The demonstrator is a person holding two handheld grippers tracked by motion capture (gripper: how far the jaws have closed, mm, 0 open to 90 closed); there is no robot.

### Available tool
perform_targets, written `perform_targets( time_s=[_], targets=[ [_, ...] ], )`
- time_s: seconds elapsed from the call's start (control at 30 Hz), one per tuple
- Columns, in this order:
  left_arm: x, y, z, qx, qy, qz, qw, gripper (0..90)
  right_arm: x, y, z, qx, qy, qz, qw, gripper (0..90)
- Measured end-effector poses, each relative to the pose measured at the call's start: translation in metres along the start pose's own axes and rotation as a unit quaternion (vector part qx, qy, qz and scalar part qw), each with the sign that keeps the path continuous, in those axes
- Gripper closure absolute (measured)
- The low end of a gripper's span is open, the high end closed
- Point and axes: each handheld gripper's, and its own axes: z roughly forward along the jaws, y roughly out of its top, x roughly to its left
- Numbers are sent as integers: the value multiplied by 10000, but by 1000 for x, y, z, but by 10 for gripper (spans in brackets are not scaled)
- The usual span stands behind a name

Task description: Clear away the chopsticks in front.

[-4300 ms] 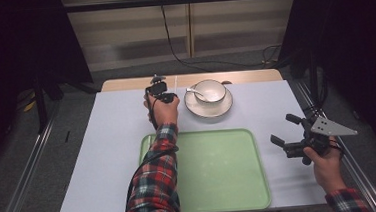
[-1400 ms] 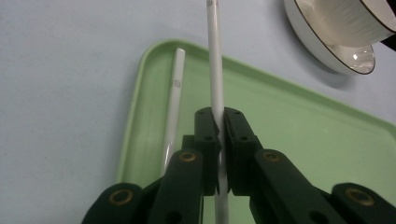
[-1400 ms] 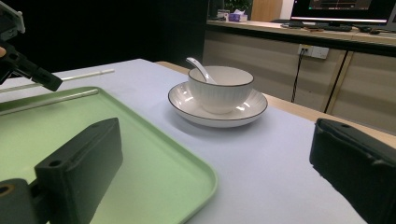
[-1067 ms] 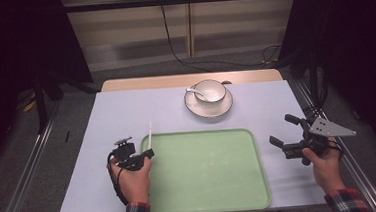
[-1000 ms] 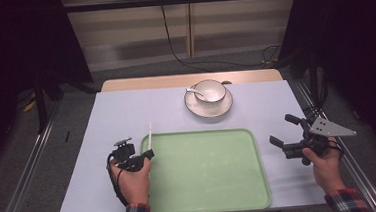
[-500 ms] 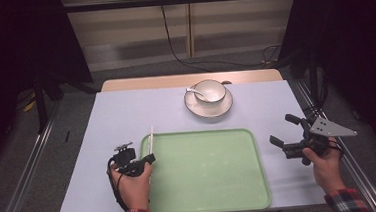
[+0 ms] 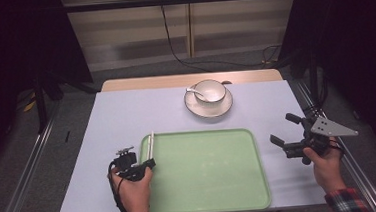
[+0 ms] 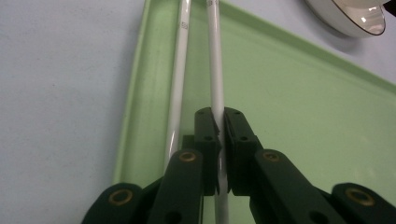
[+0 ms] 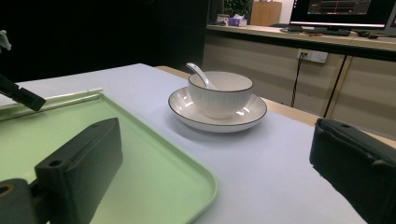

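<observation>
Two white chopsticks (image 7: 151, 143) point away from me over the left rim of the green tray (image 7: 207, 195). My left gripper (image 7: 147, 164) sits at the tray's front left. In the left gripper view its jaws (image 8: 220, 114) are shut on one chopstick (image 8: 215, 70). The second chopstick (image 8: 180, 70) runs just left of it, above the tray's rim (image 8: 135, 93), and passes under the left jaw. Whether that one is clamped I cannot tell. My right gripper (image 7: 284, 129) hangs open and empty right of the tray, seen with wide jaws (image 9: 217, 140) in its own view.
A white bowl (image 7: 210, 90) with a spoon (image 9: 198, 72) stands on a saucer (image 7: 209, 109) at the back of the white table cover, beyond the tray. Metal rails run along both table sides.
Earlier my left hand held the chopsticks at the back by the bowl; it now sits at the tray's front left. In the last second it edged slightly right. The right hand stayed still.
</observation>
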Motion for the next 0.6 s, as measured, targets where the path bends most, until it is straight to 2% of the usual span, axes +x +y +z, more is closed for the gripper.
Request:
perform_targets(
  time_s=[0.13,0.17,0.33,0.37,0.4,0.6],
  targets=[
    [0,0,0,15,4,3,10000,854,1,0,0,-10,1,35,10000,18],
    [0,-1,0,-4,79,3,10000,854,1,0,0,-42,5,23,10000,18],
    [1,-4,1,43,66,-58,10000,854,1,1,1,-43,0,20,10000,17],
    [2,-5,1,84,76,-14,9999,854,1,1,0,-39,-4,32,10000,17],
    [1,-6,2,61,80,-84,9999,854,1,1,0,-39,-4,32,10000,17],
    [1,-5,3,68,131,12,9999,851,1,1,1,-50,8,23,10000,18]
  ],
)
